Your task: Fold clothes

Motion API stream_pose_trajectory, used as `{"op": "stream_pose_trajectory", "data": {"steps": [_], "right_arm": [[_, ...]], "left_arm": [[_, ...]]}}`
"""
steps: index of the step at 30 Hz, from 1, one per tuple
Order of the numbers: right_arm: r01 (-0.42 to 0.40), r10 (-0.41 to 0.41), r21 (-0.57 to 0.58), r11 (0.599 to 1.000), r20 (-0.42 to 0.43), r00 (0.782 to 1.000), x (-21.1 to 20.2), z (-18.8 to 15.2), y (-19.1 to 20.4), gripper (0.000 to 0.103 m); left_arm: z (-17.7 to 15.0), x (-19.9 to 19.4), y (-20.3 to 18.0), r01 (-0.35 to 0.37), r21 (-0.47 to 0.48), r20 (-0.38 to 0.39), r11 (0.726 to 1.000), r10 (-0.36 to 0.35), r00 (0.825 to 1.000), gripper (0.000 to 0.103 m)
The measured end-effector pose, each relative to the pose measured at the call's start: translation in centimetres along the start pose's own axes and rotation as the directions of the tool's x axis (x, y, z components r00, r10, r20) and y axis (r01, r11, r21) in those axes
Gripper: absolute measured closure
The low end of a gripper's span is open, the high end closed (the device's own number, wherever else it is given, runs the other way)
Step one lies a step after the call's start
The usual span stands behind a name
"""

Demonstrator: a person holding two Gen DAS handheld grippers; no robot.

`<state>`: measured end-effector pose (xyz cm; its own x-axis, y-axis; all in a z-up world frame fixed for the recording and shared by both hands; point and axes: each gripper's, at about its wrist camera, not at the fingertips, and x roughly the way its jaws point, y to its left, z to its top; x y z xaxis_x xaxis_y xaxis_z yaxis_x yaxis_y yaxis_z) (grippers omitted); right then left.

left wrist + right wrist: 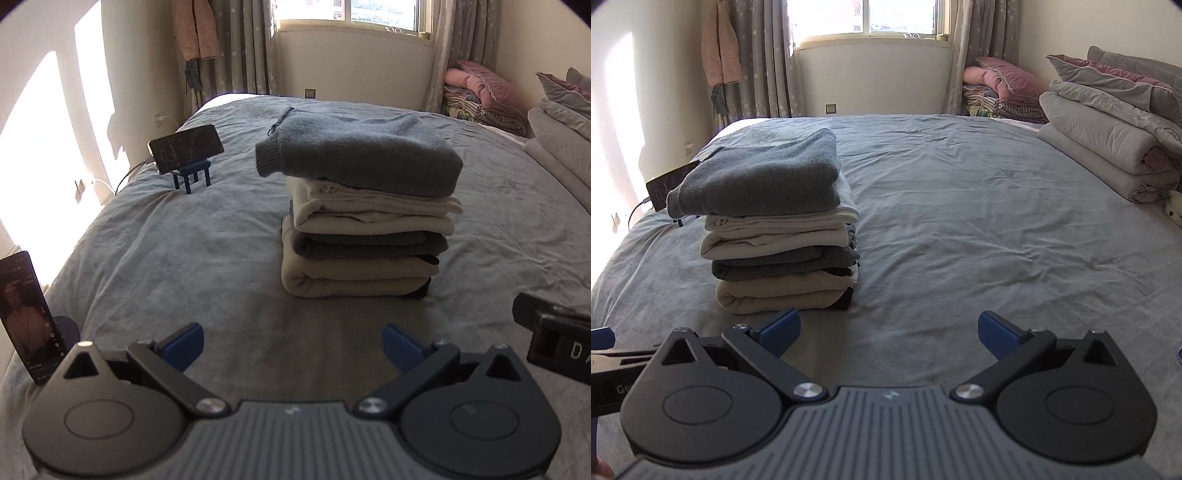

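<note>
A phone point(186, 148) on a blue stand point(192, 177) sits near the bed's point(184, 240) left edge. Beside it, toward the middle of the bed, stands a stack of folded clothes point(364, 218), a grey sweater point(362, 155) on top. The left gripper point(291, 349) and right gripper point(888, 334) hover at the near edge, jaws wide, holding nothing. Rolled bedding point(1108, 147) lies at the right edge.

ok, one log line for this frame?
left gripper: open, empty | right gripper: open, empty | folded stack: on bed, grey sweater on top
</note>
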<state>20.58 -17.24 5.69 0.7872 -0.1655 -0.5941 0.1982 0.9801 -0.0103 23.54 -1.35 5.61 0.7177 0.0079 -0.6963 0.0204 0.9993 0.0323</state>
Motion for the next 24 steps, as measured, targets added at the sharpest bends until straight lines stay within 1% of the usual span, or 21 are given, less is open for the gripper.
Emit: {"op": "stream_pose_trajectory", "data": {"steps": [4,6,10,16,24], "right_arm": [[-0.005,0.005,-0.034,0.999,-0.021,1.000,-0.2,-0.1,0.7,0.000],[-0.008,0.007,-0.043,0.999,-0.016,1.000,-0.5,-0.1,0.9,0.000],[-0.026,0.026,-0.037,0.999,-0.012,1.000,-0.9,0.0,0.8,0.000],[-0.028,0.028,-0.044,0.999,-0.008,1.000,-1.1,0.1,1.0,0.000],[-0.058,0.058,-0.046,0.997,-0.006,0.998,-1.4,0.1,1.0,0.000]], "left_arm": [[0.1,-0.4,0.1,-0.001,-0.009,0.008,1.000,0.001,1.000,0.000],[0.2,-0.5,0.3,0.002,-0.015,0.009,1.000,-0.002,1.000,0.000],[0.2,-0.5,0.5,0.004,-0.027,0.006,1.000,-0.004,1.000,0.000],[0.3,-0.8,0.6,-0.023,-0.017,0.017,1.000,0.023,1.000,0.000],[0.2,-0.7,0.5,-0.027,-0.009,0.014,1.000,0.028,1.000,0.000]]}}
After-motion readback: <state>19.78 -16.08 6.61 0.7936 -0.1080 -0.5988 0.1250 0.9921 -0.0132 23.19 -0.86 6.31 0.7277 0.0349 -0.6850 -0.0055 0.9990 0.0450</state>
